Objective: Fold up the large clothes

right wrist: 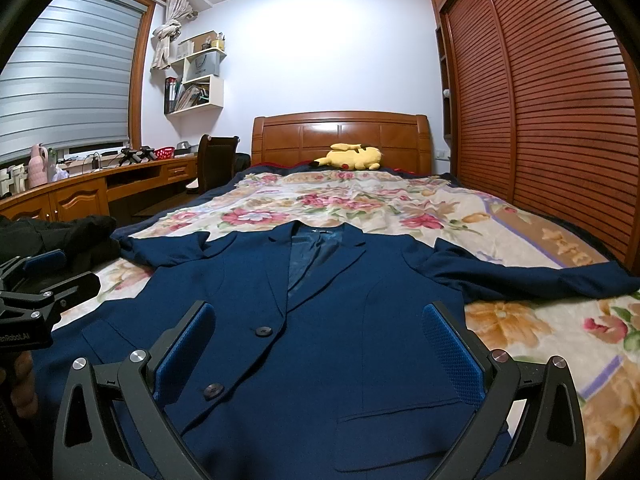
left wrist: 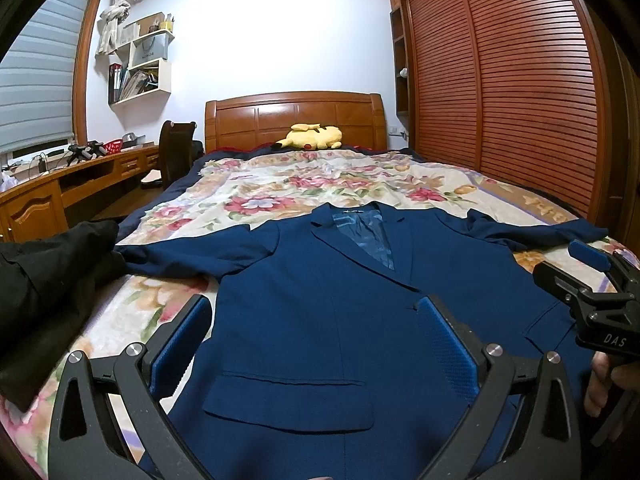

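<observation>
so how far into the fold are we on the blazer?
Done: the blue blazer lies flat, front up, on the floral bedspread, sleeves spread to both sides. In hand: nothing; the left hand-held gripper and right hand-held gripper are both open over the lower front. Left: every fold. No sleeve or side is turned in.
</observation>
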Action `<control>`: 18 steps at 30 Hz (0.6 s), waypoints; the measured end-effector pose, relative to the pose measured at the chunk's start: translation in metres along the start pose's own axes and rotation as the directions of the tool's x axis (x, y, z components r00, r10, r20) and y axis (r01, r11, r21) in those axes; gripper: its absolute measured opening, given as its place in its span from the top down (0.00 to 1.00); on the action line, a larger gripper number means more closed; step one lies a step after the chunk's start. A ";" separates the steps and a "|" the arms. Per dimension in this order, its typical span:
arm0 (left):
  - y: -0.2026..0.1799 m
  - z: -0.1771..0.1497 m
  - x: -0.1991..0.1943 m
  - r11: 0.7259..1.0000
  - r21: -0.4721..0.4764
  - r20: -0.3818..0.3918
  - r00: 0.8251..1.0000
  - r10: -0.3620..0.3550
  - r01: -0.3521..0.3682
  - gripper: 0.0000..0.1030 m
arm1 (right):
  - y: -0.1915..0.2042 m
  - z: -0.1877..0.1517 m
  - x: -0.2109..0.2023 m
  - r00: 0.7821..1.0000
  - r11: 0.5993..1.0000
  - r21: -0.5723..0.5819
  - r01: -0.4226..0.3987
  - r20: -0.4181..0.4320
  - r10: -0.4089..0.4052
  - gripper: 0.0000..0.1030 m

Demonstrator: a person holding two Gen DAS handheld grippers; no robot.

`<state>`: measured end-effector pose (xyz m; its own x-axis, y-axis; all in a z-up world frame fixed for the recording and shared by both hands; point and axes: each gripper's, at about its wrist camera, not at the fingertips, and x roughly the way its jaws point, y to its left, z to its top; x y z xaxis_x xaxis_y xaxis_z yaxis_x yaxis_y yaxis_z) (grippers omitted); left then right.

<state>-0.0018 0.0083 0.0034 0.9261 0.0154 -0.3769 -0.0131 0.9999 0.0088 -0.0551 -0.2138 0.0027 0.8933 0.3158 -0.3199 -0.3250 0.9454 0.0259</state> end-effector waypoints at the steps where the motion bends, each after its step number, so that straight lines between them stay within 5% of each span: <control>1: 0.001 0.000 0.000 1.000 0.000 0.001 1.000 0.000 0.000 0.00 | 0.000 0.000 0.000 1.000 1.000 0.000 0.001 0.001 -0.001 0.00; 18: 0.001 0.001 -0.001 1.000 0.002 0.005 1.000 0.003 -0.003 0.00 | 0.000 0.000 0.000 1.000 1.000 0.000 0.000 0.000 0.000 0.00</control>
<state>-0.0026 0.0092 0.0044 0.9278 0.0180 -0.3727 -0.0147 0.9998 0.0117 -0.0551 -0.2143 0.0027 0.8931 0.3161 -0.3200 -0.3251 0.9453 0.0263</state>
